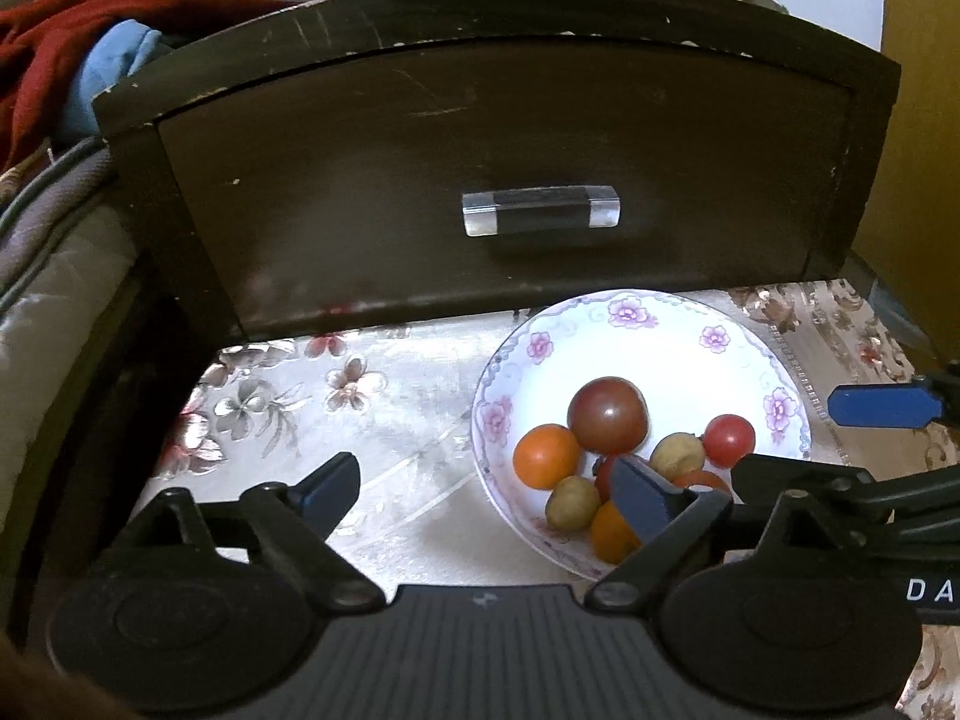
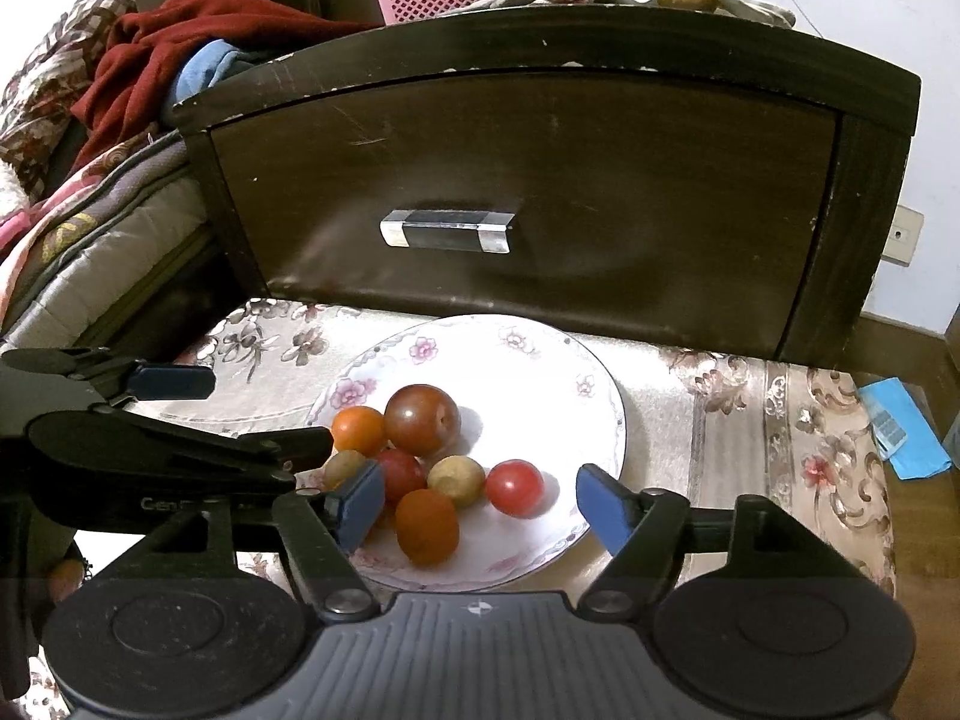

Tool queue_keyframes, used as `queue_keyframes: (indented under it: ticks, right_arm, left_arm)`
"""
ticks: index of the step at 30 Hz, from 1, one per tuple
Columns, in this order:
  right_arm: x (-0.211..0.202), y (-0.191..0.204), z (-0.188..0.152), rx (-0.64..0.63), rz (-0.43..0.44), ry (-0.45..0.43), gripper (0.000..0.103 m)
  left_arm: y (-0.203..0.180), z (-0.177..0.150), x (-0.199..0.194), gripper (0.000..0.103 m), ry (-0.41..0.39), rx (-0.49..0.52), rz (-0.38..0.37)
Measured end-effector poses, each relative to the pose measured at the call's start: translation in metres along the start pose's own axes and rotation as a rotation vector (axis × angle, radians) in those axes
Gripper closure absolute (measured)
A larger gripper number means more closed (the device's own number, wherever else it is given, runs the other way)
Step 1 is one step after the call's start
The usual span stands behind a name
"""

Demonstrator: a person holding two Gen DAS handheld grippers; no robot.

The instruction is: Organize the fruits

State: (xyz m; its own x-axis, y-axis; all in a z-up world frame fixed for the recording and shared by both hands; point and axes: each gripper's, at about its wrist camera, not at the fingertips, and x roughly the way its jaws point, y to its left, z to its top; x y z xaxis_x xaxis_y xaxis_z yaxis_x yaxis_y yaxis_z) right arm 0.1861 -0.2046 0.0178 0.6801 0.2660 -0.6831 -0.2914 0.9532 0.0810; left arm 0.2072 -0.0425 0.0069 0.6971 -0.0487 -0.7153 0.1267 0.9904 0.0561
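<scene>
- As both wrist views show it, the dark cabinet (image 2: 540,192) stands along the back edge of the floral-covered bench (image 1: 372,414), its drawer closed under a bar handle (image 2: 447,231).
- My left gripper (image 1: 486,495) sits with its tongs spread wide and nothing between them, low over the bench's front, one finger overlapping the plate's near-left rim.
- My right gripper (image 2: 480,501) is likewise wide open and empty, its fingers straddling the plate's front portion.
- The flowered plate (image 2: 540,360) rests on the bench's right-of-centre area, close to the cabinet front.
- The fruits are bunched toward the plate's near side: a large dark-red fruit (image 2: 422,419) at the back, an orange fruit (image 2: 358,430) beside it, a second orange one (image 2: 427,525) nearest me, two tan ones (image 2: 456,481), a red one (image 2: 515,487) slightly apart on the right.
- I judge these light, round, smooth-skinned and prone to roll; the red ones look soft enough to bruise. I would grip across the widest part, lightly, starting with the separated red one.
</scene>
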Motion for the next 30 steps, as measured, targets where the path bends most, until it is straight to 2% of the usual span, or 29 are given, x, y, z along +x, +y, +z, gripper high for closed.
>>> queue_keyframes:
  ticks: [14, 30]
  right_arm:
    - [-0.010, 0.005, -0.005, 0.013, -0.003, 0.002, 0.033]
    - [-0.019, 0.011, -0.012, 0.021, -0.014, 0.007, 0.033]
  left_arm:
    - [0.002, -0.003, -0.014, 0.001, -0.027, -0.007, 0.018]
    - [0.010, -0.022, -0.030, 0.001, 0.006, -0.039, -0.018]
